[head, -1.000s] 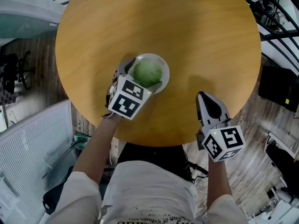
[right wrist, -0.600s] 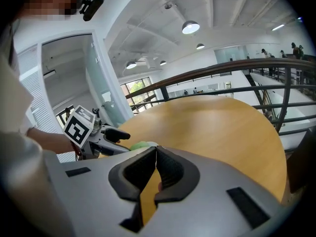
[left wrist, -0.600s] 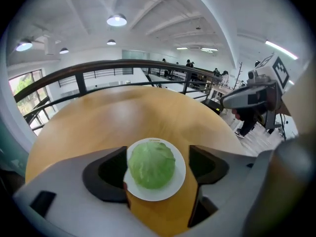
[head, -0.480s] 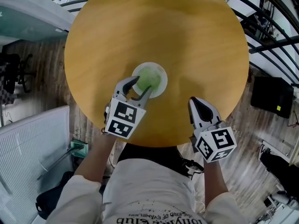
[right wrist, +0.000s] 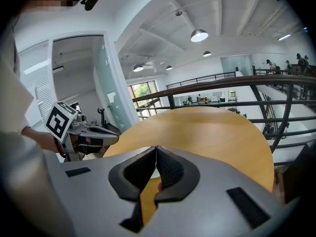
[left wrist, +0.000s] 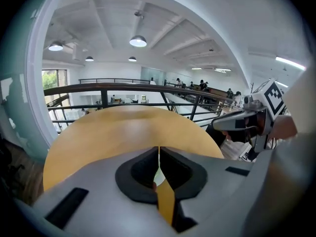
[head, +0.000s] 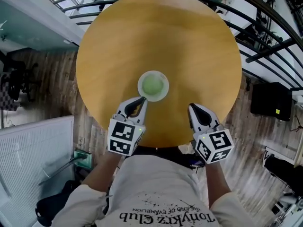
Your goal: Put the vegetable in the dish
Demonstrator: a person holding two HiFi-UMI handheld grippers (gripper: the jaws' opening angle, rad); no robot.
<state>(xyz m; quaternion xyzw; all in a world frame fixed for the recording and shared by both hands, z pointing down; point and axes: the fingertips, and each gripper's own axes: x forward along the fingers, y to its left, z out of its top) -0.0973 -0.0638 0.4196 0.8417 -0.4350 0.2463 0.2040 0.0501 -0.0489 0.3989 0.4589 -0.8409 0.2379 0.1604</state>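
Note:
A round green vegetable lies in a small white dish on the near half of a round wooden table. My left gripper hovers just short of the dish's near edge. Its jaws have just been closing and now meet with nothing between them, as the left gripper view shows. My right gripper is off to the dish's right, near the table's front edge, also shut and empty. Each gripper shows in the other's view: the right gripper and the left gripper.
Dark metal railing curves round the table's far and right sides. A black box sits on the floor at right, and a white slatted panel at lower left. The person's torso is right at the table's near edge.
The left gripper pulled back from around the vegetable toward the person, and its wide-open jaws closed empty. The vegetable stayed in the dish. The right gripper also drew back.

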